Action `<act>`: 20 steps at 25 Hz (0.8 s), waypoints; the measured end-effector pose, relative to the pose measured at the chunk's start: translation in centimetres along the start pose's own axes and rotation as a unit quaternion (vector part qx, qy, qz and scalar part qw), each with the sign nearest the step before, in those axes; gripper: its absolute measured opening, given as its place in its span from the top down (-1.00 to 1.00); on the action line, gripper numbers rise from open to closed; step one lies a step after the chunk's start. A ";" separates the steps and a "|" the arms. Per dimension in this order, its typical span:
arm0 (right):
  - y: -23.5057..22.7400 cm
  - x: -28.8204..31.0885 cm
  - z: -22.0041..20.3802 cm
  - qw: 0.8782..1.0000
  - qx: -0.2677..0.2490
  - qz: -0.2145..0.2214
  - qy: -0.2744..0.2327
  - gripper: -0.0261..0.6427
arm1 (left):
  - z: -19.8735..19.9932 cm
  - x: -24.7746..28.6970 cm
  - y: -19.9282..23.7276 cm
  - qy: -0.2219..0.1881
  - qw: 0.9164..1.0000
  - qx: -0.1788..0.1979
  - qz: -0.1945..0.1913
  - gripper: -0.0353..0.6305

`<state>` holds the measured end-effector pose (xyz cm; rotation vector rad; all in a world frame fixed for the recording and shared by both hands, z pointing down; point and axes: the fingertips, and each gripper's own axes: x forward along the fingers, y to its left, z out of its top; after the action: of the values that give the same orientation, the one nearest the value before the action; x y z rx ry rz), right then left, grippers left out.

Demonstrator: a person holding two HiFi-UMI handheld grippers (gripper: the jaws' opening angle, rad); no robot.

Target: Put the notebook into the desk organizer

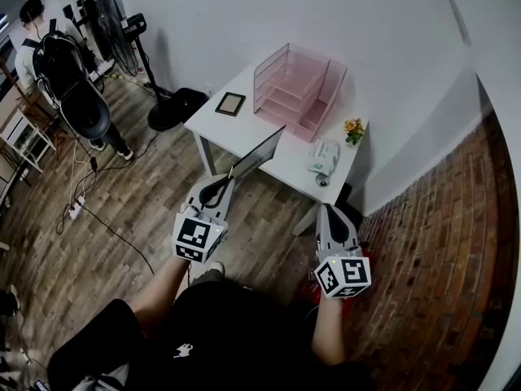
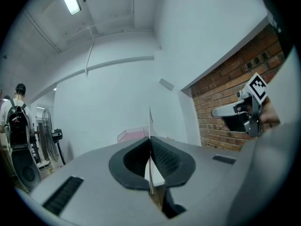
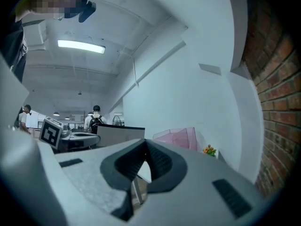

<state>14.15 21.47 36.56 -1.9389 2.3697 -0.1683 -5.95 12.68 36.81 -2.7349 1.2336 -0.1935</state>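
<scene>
While the notebook (image 1: 260, 151) is up in the air, its near end is pinched in the left claw (image 1: 230, 177). The jaws are clamped tight on it, and it juts forward from them, standing on edge and angled up and to the right. Sighting along that claw, the notebook is a thin sliver running straight up between the black pads (image 2: 164, 157), held dead centre. In the head view its far end lies over the near edge of the white table (image 1: 236, 133).

Past the notebook's tip, ahead and right of the left claw, sits the desk organizer (image 1: 297, 88). It's pink, see-through and stacked in tiers at the back of the table by the white wall, and it's well apart from the notebook. Just left of it, ahead of the left claw, a small dark picture frame (image 1: 230, 103) lies flat on the table.

Over to the right claw (image 1: 324, 208), off to the right of the left one. Its jaws are pressed together with nothing between them, and it hangs short of the table's near corner. From its own view the notebook shows off to its left as a flat grey face with a dark top edge. The organizer is ahead of it, a touch to the right.

Directly ahead of the right claw lies a white bundle (image 1: 324, 157) I can't identify, with a little bunch of orange flowers (image 1: 353, 129) just beyond it. A brick wall (image 3: 277, 102) runs along that claw's right side. Far off to the left of the left claw, a person with a black backpack (image 1: 49, 55) stands near a fan (image 1: 122, 31) on the wooden floor (image 1: 122, 210).
</scene>
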 end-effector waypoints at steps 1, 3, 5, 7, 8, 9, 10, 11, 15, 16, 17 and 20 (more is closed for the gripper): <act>-0.1 -0.1 0.0 1.000 0.001 -0.001 0.000 0.92 | 0.0 0.0 -0.1 0.001 1.000 -0.001 -0.001 0.87; -0.3 -0.2 -0.1 1.000 0.003 -0.001 0.000 0.92 | -0.2 0.0 -0.3 0.003 1.000 -0.002 -0.002 0.87; -0.4 -0.2 -0.2 1.000 0.005 0.000 0.001 0.92 | -0.2 -0.1 -0.3 0.005 1.000 -0.001 -0.001 0.87; -0.4 -0.2 -0.3 1.000 0.006 0.002 0.001 0.92 | -0.3 -0.1 -0.4 0.006 1.000 0.001 -0.001 0.87; -0.4 -0.2 -0.4 1.000 0.007 0.002 0.001 0.92 | -0.4 -0.1 -0.4 0.007 1.000 0.002 -0.001 0.87; -0.4 -0.2 -0.5 1.000 0.008 0.002 0.001 0.92 | -0.5 -0.1 -0.4 0.008 1.000 0.003 -0.001 0.87; -0.4 -0.2 -0.5 1.000 0.008 0.002 0.002 0.92 | -0.6 -0.1 -0.4 0.009 1.000 0.003 -0.001 0.87; -0.5 -0.2 -0.6 1.000 0.009 0.002 0.002 0.92 | -0.6 -0.1 -0.4 0.011 1.000 0.003 -0.001 0.87; -0.8 -0.1 -0.7 1.000 0.013 0.000 0.003 0.92 | -0.5 0.4 -0.3 0.011 1.000 0.006 -0.004 0.87; -0.9 0.0 -0.7 1.000 0.013 -0.001 0.003 0.92 | -0.5 0.6 -0.3 0.011 1.000 0.006 -0.005 0.87; -1.0 0.1 -0.8 1.000 0.014 -0.003 0.004 0.92 | -0.5 0.7 -0.3 0.011 1.000 0.006 -0.006 0.87; -1.0 0.6 -0.9 1.000 0.013 -0.004 0.007 0.92 | -0.9 1.1 0.0 0.014 1.000 0.003 -0.009 0.87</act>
<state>14.92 20.70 37.60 -1.9439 2.3565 -0.2128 -5.37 11.76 37.77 -2.7481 1.2129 -0.2386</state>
